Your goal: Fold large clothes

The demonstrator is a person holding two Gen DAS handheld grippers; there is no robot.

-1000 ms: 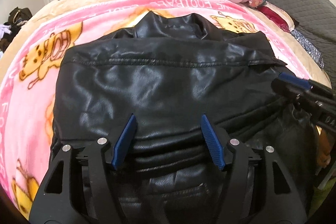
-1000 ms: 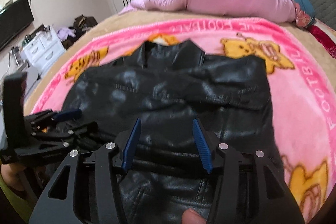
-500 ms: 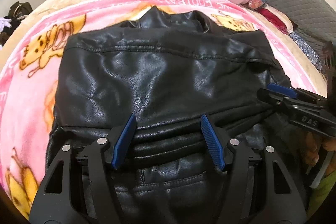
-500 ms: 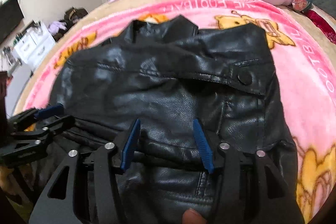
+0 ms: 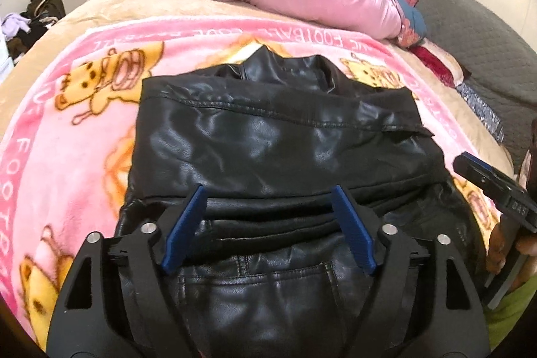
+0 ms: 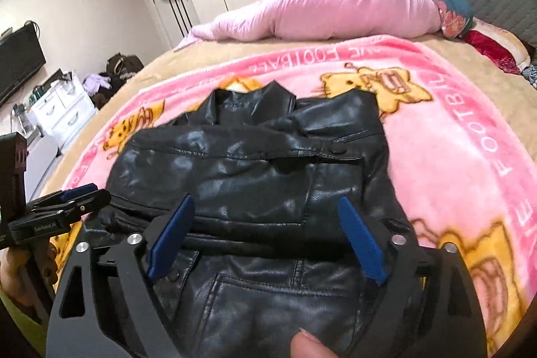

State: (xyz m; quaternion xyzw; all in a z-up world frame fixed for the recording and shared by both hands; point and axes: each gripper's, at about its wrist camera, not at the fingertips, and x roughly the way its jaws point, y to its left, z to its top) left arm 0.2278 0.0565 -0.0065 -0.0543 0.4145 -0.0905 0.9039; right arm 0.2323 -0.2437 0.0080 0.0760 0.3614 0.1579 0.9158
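Observation:
A black leather jacket (image 5: 268, 130) lies folded on the pink cartoon blanket (image 5: 67, 140), collar toward the far side, its lower part doubled up over the body. My left gripper (image 5: 268, 193) hovers over the near fold, jaws opening wide; the pads do not press the leather. In the right wrist view the jacket (image 6: 251, 163) shows a snap tab and a pocket. Above its near fold hangs my right gripper (image 6: 265, 200), jaws opening, nothing gripped. Each gripper appears in the other's view: the right gripper (image 5: 470, 163), the left gripper (image 6: 84, 193).
A pink duvet (image 6: 335, 12) is bunched along the far side of the bed, with coloured cloth beside it. A grey quilted headboard (image 5: 470, 32) rises at the right. White drawers (image 6: 60, 109), a TV (image 6: 20, 62) and wardrobes stand beyond the bed. A fingertip (image 6: 305, 344) shows at the bottom.
Both grippers' jaws have widened and drawn back and up from the jacket. The folded-over lower part, carried toward the collar earlier, now rests on the body.

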